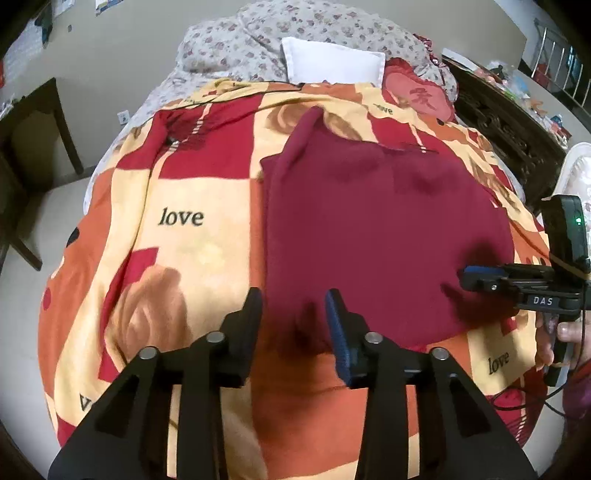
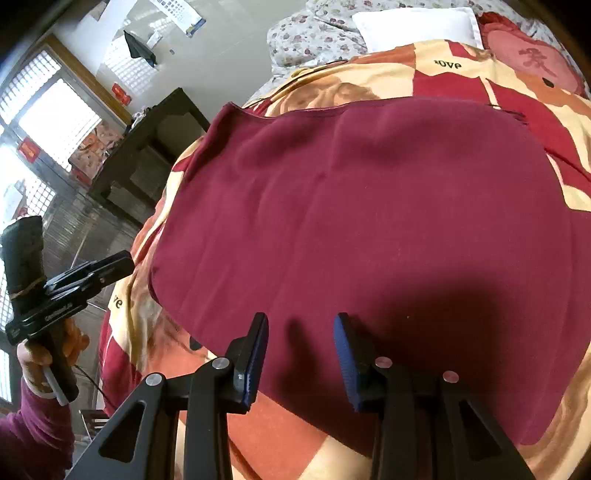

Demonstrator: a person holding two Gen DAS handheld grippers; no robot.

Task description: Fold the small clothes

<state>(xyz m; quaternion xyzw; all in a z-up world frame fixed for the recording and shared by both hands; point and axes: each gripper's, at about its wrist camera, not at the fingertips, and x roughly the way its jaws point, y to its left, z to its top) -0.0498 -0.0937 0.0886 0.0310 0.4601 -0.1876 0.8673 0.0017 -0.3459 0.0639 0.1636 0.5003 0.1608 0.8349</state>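
Note:
A dark red garment lies flat on the patterned bedspread; it fills most of the right wrist view. My left gripper is open and empty, hovering over the garment's near left edge. My right gripper is open and empty just above the garment's near edge. The right gripper also shows from the side at the right of the left wrist view. The left gripper shows at the far left of the right wrist view, held off the bed's side.
A white pillow, a floral quilt and a red cushion lie at the head of the bed. A dark wooden chair stands left of the bed, a carved dark cabinet to the right.

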